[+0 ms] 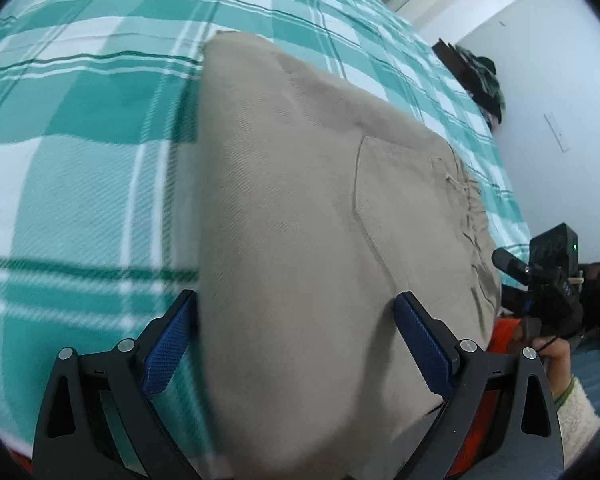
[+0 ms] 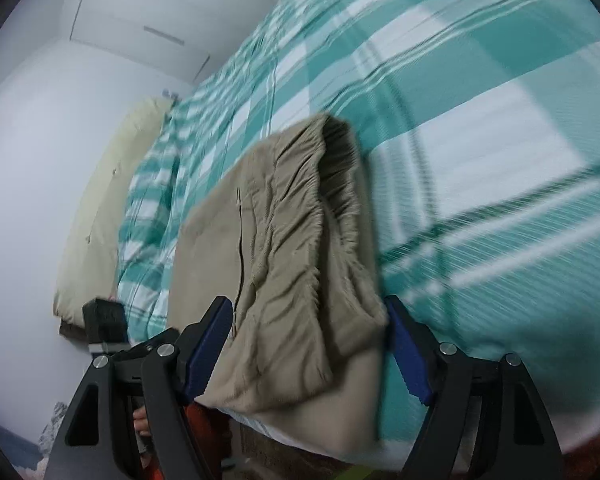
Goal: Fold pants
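Plaid bedcover (image 1: 80, 140) carried the tan pants (image 1: 300, 200), already folded into a compact stack near the bed's edge, elastic waistband (image 2: 336, 184) on top. Left gripper (image 1: 296, 344) and right gripper (image 2: 308, 348) both stood wide open, straddling the stack, gripping nothing. Judged advice: close on all layers together and low, so the top fold didn't slip. Pillow (image 2: 100, 216) lay well apart; nothing seemed to block.
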Demonstrator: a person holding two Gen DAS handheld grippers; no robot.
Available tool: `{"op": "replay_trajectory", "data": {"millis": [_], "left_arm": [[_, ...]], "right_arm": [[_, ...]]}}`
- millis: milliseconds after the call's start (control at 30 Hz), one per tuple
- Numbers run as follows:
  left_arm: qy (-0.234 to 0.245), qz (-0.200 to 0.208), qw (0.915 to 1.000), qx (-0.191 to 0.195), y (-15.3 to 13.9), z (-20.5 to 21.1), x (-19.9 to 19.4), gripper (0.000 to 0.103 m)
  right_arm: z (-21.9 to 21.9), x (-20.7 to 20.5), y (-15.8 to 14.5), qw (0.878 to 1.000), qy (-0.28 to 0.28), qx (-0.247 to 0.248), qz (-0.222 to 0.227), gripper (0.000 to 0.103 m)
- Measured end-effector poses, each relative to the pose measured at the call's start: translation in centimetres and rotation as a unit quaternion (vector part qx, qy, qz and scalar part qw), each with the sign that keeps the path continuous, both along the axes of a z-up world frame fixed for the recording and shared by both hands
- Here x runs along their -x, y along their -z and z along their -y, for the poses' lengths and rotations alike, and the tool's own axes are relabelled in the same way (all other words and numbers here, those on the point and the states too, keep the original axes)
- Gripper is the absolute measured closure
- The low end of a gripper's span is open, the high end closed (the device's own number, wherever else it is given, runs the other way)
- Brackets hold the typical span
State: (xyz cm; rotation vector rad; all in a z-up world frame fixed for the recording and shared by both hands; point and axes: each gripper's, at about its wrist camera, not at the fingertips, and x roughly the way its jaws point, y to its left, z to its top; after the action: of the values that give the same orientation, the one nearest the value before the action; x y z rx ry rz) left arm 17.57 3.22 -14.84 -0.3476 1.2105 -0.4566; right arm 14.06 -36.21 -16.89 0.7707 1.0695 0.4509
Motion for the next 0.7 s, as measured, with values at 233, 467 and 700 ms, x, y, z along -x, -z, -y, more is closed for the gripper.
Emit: {"op": "replay_trajectory", "data": {"millis": [233, 467, 700], "left_arm": [[-0.015, 0.004, 0.9975, -0.069, -1.6, 1.7, 0.1, 0.073], [-0.006, 0.074, 0.9927, -0.095, -7.9, 2.7, 0.7, 0.085], [-0.042, 0.173, 0.979, -0.1, -15.2, -0.1, -6.2, 0.084]], "right_arm": [[-2.3, -2.5, -0.4, 0.996, -0.051, 0.074, -0.019, 0.054], [-10.1, -0.7, -9.1, 0.951, -0.129, 0.258, 0.11, 0.063], [-13.6, -5.3, -16.8, 0.937, -0.118, 0.255, 0.208, 0.064]]}}
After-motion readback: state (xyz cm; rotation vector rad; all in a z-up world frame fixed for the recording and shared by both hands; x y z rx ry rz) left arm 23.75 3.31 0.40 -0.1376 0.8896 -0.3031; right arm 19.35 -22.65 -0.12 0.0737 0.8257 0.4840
